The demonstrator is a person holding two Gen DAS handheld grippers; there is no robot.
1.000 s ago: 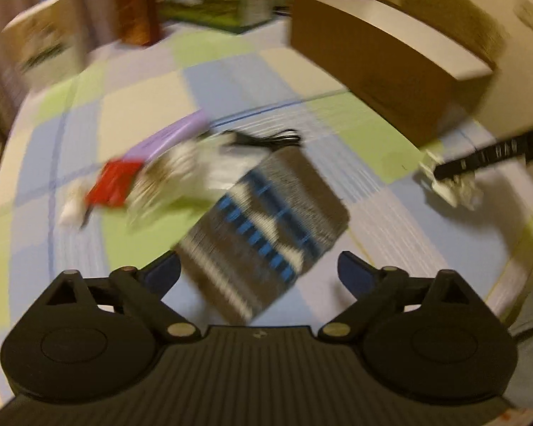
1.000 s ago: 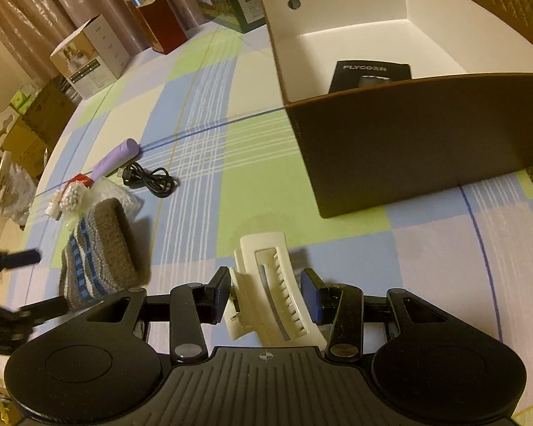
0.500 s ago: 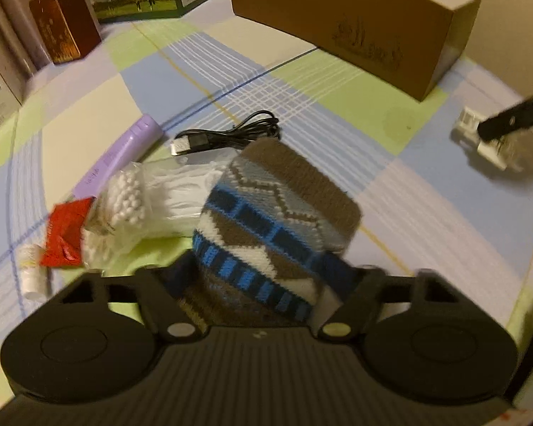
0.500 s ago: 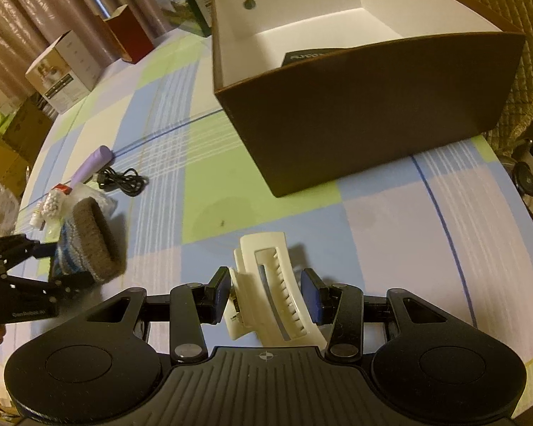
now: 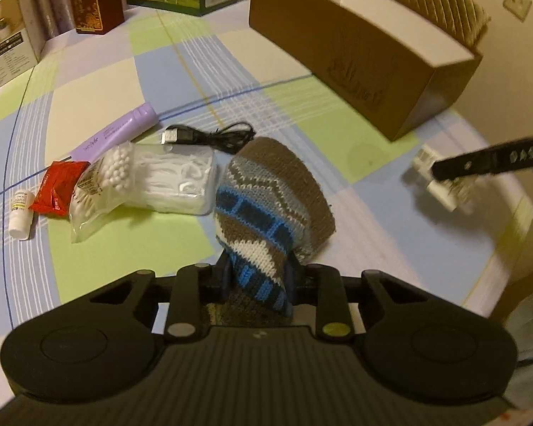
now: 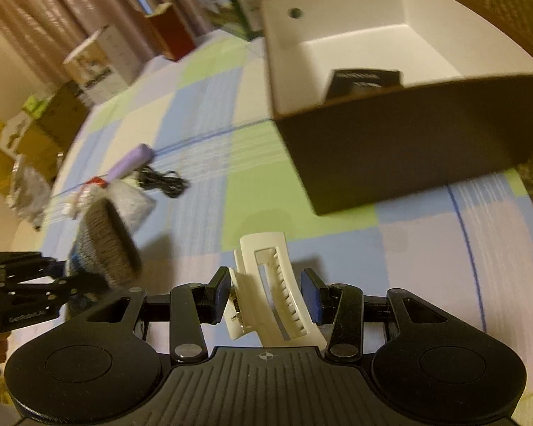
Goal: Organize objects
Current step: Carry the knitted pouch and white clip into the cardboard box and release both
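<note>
On a checked blue-green cloth, nearest the lens, the left gripper pitches steeply down, jaws clamped tight on a knit hat, w/ its brim bunched between the pads. Just beyond lie a cotton-swab bag, purple tube & black cable. The right gripper, also tilted down, pinches a white hair clip. Farther back: an open brown box, cartons by curtains.
</note>
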